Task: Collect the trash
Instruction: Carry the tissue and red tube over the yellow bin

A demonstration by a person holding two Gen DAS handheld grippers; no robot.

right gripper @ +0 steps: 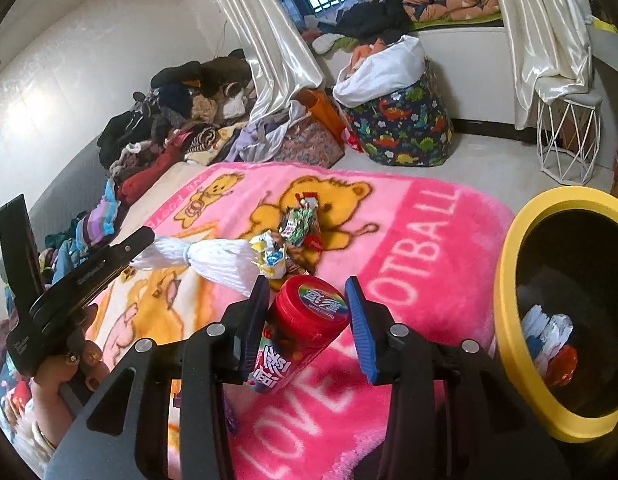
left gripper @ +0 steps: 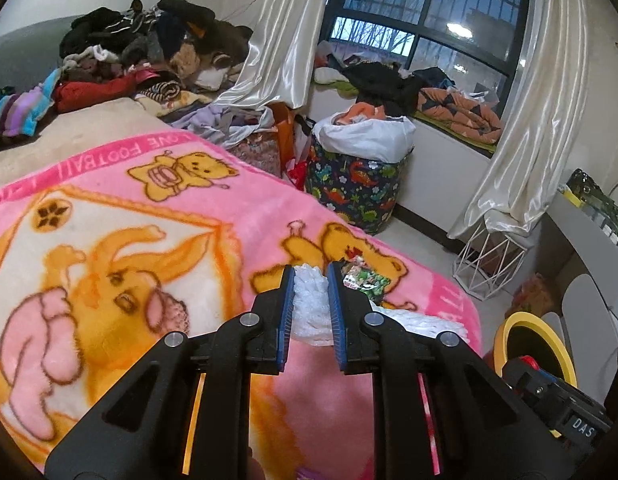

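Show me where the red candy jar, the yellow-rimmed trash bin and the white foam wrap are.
red candy jar (right gripper: 309, 312), right wrist view, on its red lid.
yellow-rimmed trash bin (right gripper: 505, 280), right wrist view, on the left side of its yellow rim.
white foam wrap (left gripper: 311, 300), left wrist view, on the part between the fingers.

left gripper clamped on white foam netting above pink blanket

Pink blanket on bed, snack wrappers on it
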